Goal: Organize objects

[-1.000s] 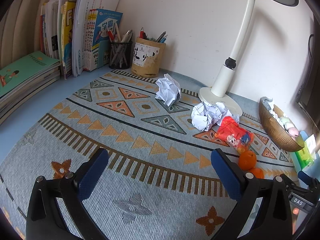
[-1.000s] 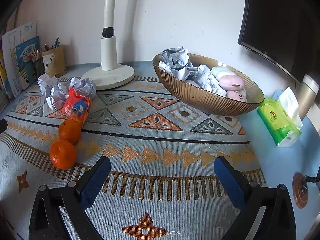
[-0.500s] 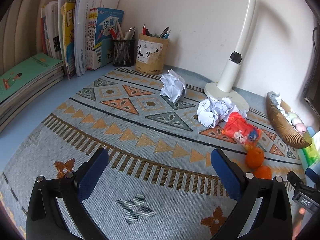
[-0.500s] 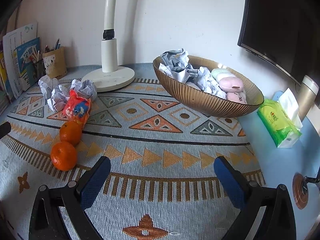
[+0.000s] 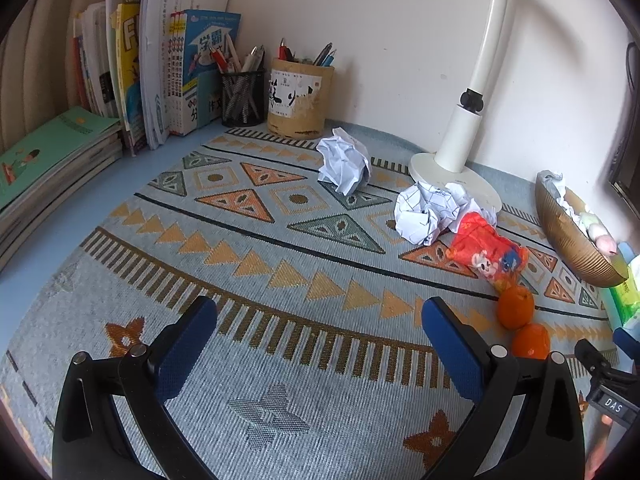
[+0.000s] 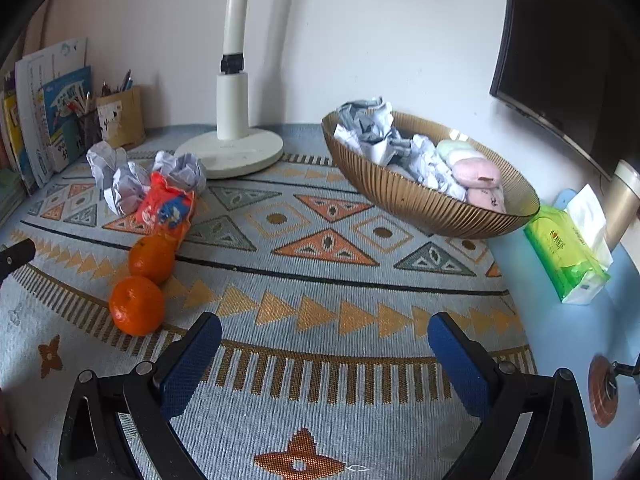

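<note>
Both empty and spread wide, left gripper [image 5: 318, 320] and right gripper [image 6: 324, 334] hover above the patterned mat [image 6: 320, 292], two oranges [image 6: 137, 305] nearby.

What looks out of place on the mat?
Crumpled paper balls, a red snack packet and two oranges lie loose on the mat instead of in the bowl, which already holds crumpled paper. Nothing spilled or damaged.

The left gripper [image 5: 318, 312] has drifted forward and leftward, bringing the crumpled paper [image 5: 344, 160] and pen holder [image 5: 296, 98] nearer; the right gripper [image 6: 324, 328] has edged slightly toward the bowl [image 6: 424, 204].
</note>
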Demonstrator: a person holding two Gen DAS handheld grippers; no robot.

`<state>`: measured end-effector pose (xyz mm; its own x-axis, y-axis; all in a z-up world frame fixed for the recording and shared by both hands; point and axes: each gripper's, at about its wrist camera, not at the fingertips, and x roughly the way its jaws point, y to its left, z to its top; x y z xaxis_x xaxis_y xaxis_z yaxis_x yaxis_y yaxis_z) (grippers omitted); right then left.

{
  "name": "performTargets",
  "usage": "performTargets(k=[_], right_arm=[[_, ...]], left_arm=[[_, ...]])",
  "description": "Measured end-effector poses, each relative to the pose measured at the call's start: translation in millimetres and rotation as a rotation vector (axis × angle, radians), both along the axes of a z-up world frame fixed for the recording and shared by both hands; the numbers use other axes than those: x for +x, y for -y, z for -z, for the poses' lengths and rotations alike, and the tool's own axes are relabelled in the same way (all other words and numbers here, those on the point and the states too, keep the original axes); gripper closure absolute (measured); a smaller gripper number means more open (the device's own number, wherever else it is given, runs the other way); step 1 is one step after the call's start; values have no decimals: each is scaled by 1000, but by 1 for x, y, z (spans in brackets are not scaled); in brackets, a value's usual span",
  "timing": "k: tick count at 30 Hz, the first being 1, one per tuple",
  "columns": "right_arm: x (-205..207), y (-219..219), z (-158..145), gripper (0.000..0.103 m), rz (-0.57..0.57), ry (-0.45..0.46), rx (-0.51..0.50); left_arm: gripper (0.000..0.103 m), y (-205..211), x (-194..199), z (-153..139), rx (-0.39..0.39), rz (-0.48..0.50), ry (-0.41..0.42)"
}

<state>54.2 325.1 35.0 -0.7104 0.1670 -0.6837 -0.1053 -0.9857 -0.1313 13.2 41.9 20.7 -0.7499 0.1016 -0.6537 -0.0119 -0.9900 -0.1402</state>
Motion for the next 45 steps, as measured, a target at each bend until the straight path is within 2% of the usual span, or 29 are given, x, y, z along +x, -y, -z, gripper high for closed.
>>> performTargets(k=[7,10,14,18,20,22,24,27,29,30,31,32,33,36,39,42,45], right_arm=[[1,-2,-1,0,-2,-8,-22],[2,4,-1,0,-50,11,-23],[-11,13,0,3,-149,168,-243],[-27,37,4,3,-229,245,-367],[-34,42,8,3,-280,253,-451],[-36,46,8,3,-279,232,-436],[-36,53,4,3,-293,187,-365],[-33,62,1,3,-325,128,-279],[-29,63,3,3,-341,101,-284],[-28,64,5,3,-347,105,-284],[-27,64,4,3,-352,104,-279],[-26,64,4,3,-354,99,-268],[-26,65,4,3,-350,96,-257],[-28,66,6,3,-315,100,-227],[-31,67,7,3,-309,92,-219],[-32,70,6,5,-308,79,-197],[-34,80,8,33,-282,71,-113]], left_arm=[[1,-1,-3,0,-17,4,13],[1,-1,-10,-4,-23,67,38],[1,1,-42,-27,-74,147,43],[1,4,-96,-33,-35,161,99],[1,2,-118,-30,-25,173,112],[1,-3,-137,-24,-31,179,114],[1,-7,-156,-18,-20,174,114],[2,-6,-179,-9,17,108,125],[3,-3,-185,-4,89,61,114],[14,-4,-187,-1,121,65,112],[40,-7,-190,2,121,76,123],[53,-12,-193,5,112,103,144],[62,-14,-192,5,142,137,143],[62,-16,-179,-3,91,120,119],[62,-6,-145,-12,130,134,109],[62,1,-98,-16,128,132,93],[62,-1,-51,-17,157,152,58]])
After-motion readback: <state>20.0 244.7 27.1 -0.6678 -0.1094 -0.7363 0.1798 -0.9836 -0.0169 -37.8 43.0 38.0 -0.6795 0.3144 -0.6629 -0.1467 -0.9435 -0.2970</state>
